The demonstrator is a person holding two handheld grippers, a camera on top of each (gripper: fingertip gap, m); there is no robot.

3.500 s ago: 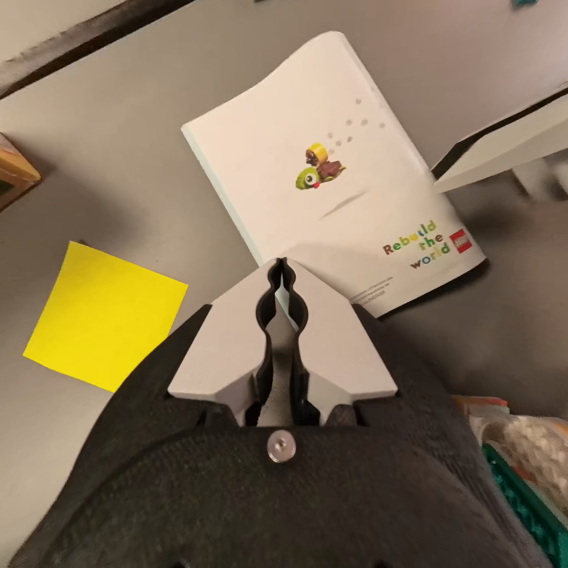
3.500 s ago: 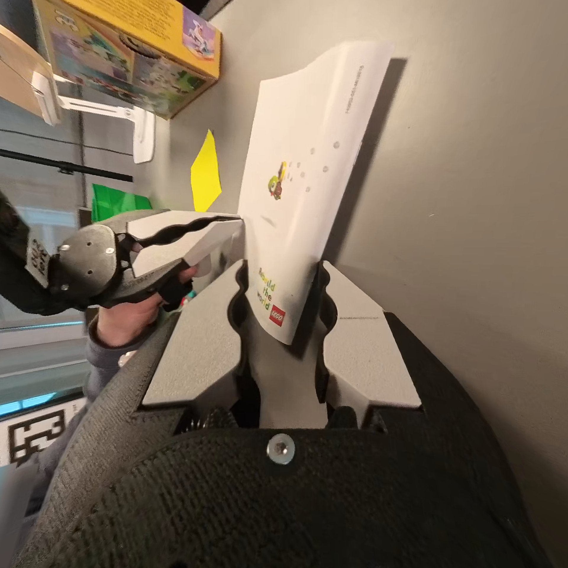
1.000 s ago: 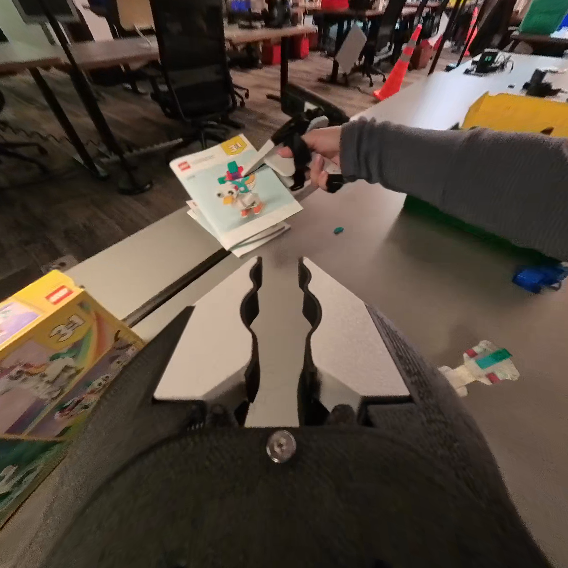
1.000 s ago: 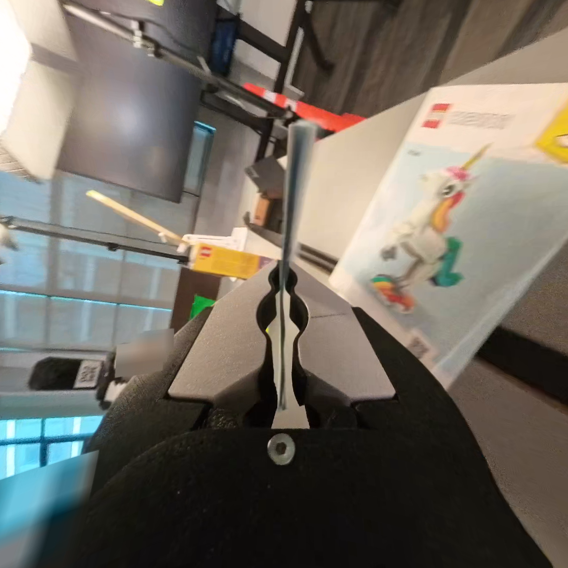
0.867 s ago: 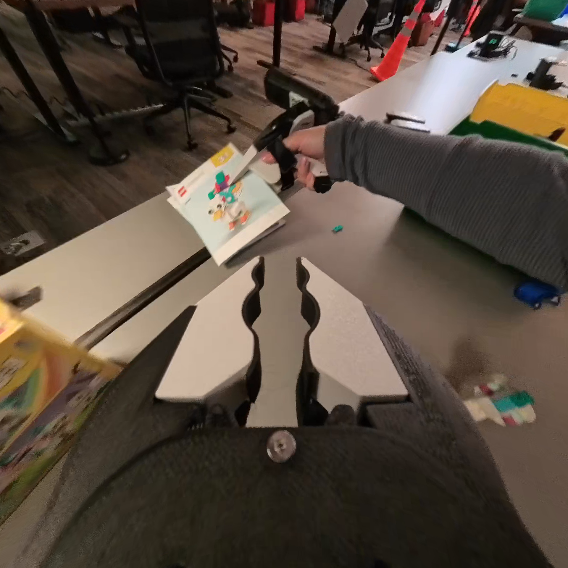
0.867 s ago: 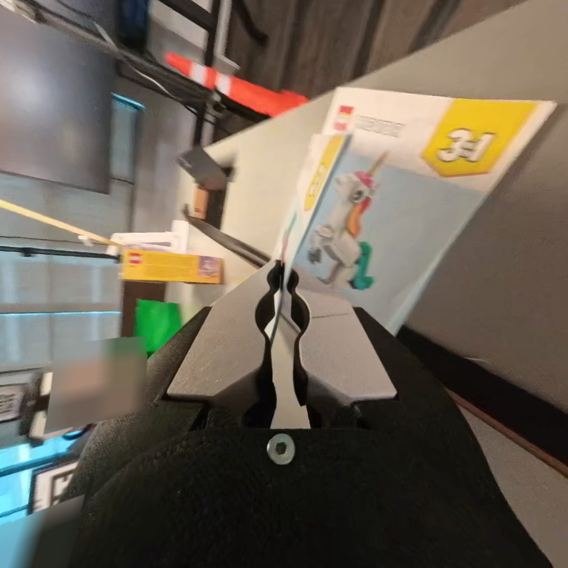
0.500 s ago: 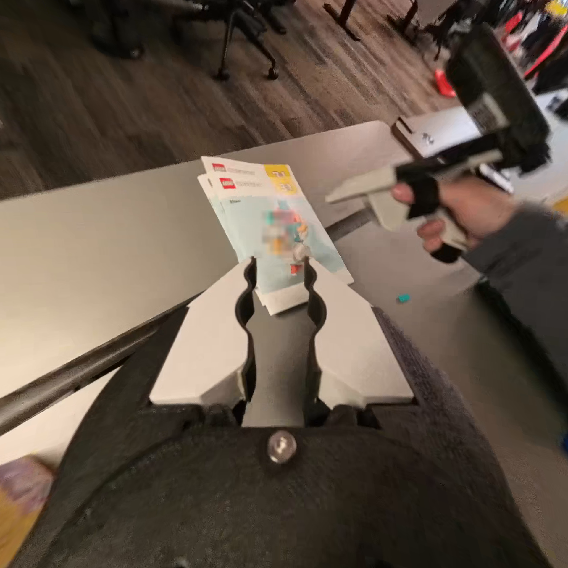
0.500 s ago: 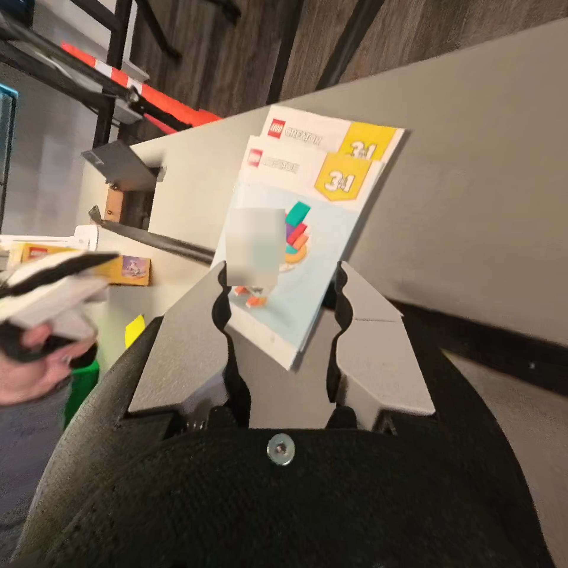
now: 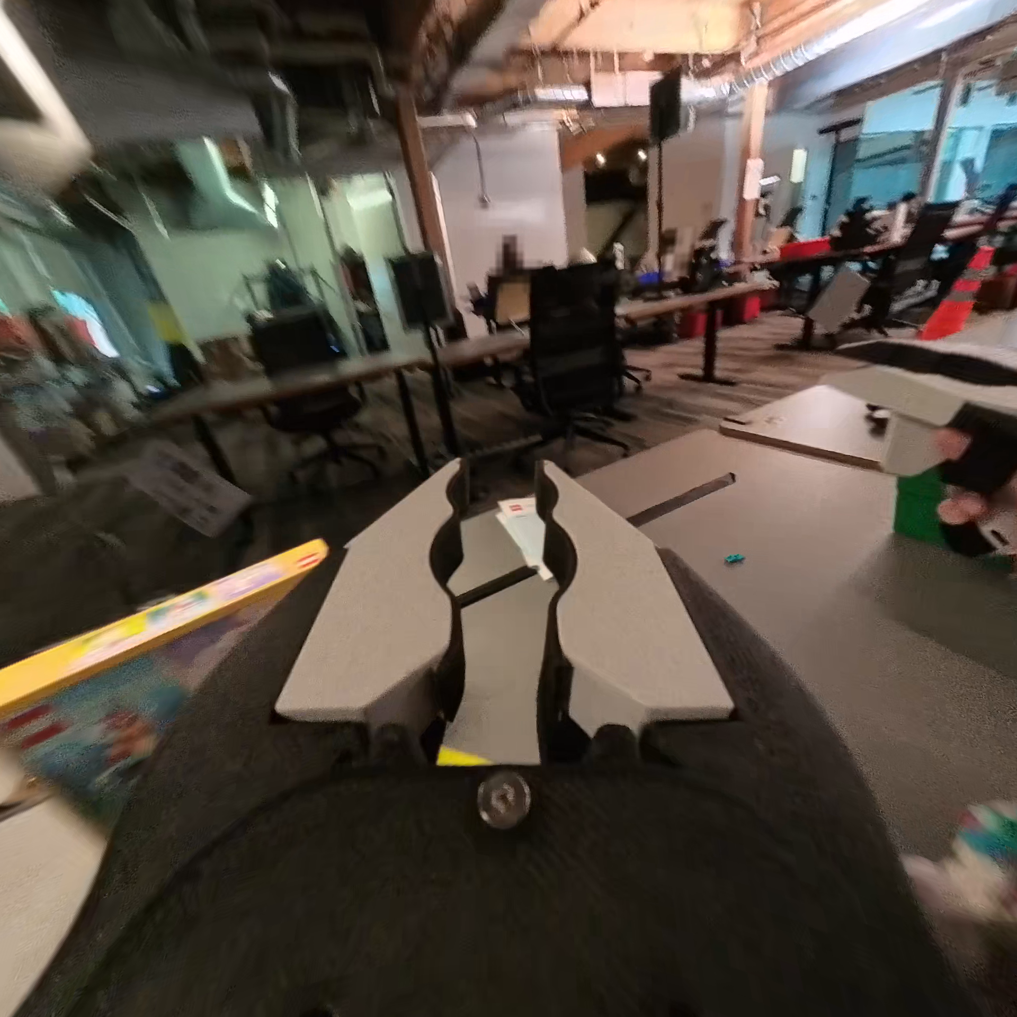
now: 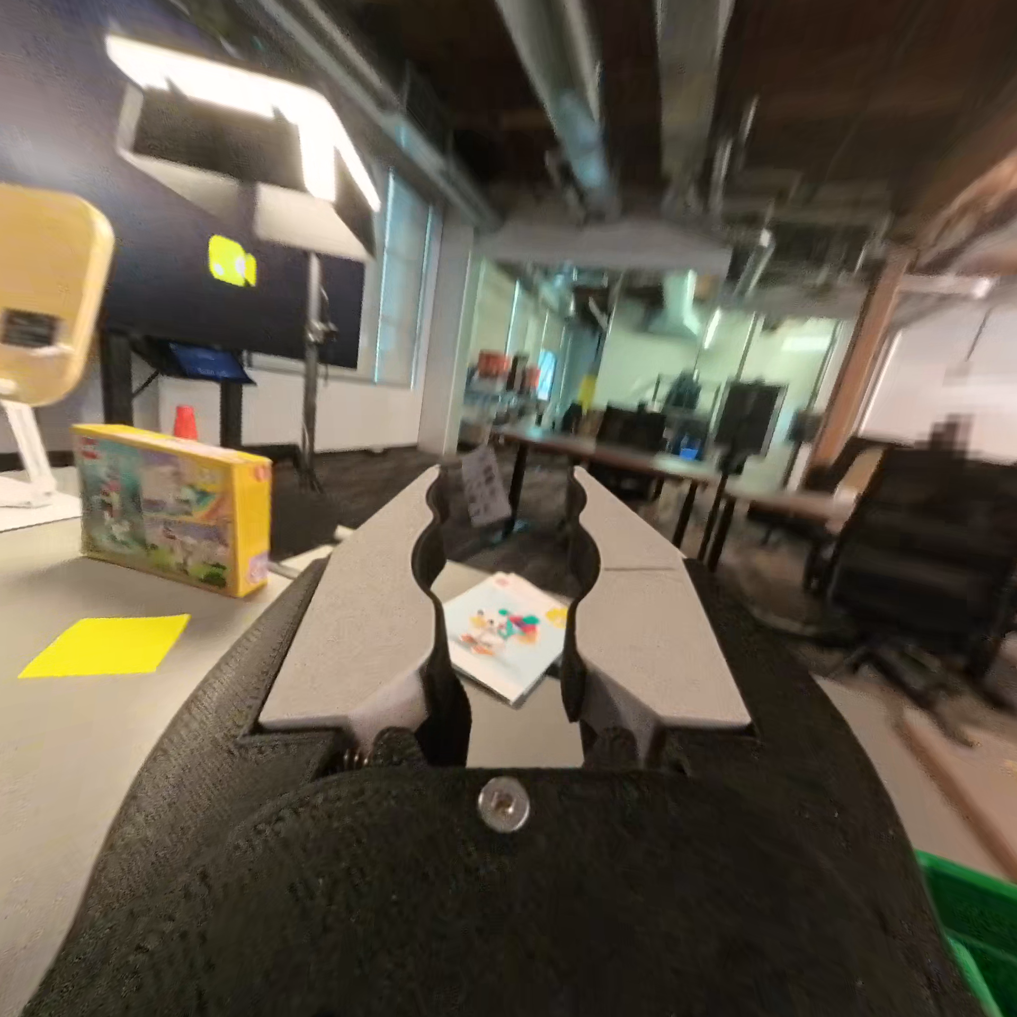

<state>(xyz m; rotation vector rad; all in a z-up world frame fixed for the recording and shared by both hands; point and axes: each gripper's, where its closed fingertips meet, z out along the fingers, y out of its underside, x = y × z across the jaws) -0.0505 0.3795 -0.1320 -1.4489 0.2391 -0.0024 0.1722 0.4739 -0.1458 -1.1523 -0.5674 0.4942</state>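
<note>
Booklets [image 10: 503,644], flat, between parted grey fingers [image 10: 360,622]

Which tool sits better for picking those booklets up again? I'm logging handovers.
Probably the right tool: it is open, with the booklets framed wholly between its fingers. The left tool, also open, shows only their edge.

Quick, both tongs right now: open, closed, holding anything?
Left tongs: open, empty, raised above the grey table.
Right tongs: open, empty; the booklets lie on the table beyond them.
</note>
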